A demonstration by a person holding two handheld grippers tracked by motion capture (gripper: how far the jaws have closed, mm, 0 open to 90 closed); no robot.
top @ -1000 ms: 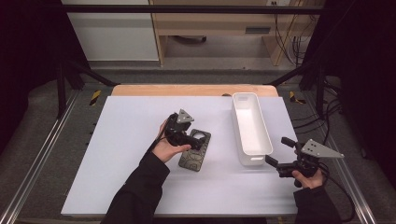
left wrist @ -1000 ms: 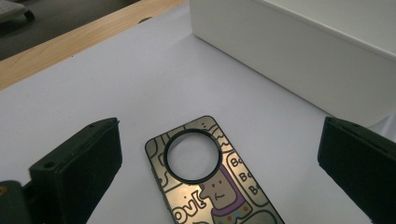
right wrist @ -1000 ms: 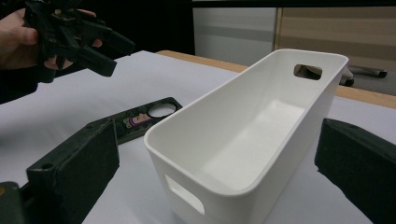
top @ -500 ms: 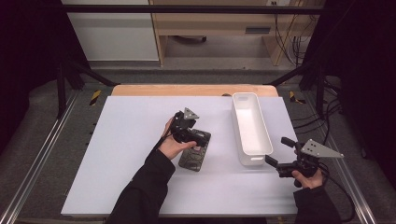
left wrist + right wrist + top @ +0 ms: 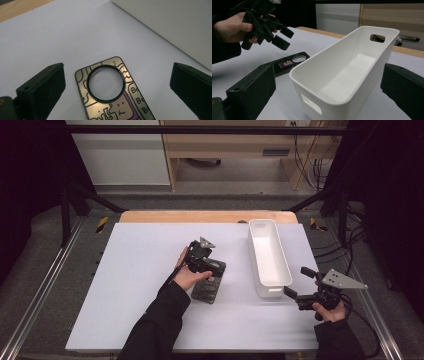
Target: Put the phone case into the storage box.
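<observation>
Where jaws gape, case (image 5: pixel 113 95) lettered "Bo"

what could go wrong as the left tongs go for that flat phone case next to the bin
The phone case lies flat on the table, so the open left tongs have little edge to catch; their jaws could slip off or push it along. It also sits close to the white bin, so a wide jaw may bump the bin wall. The right tongs face the bin, open and holding nothing, so the bin could shift.
</observation>
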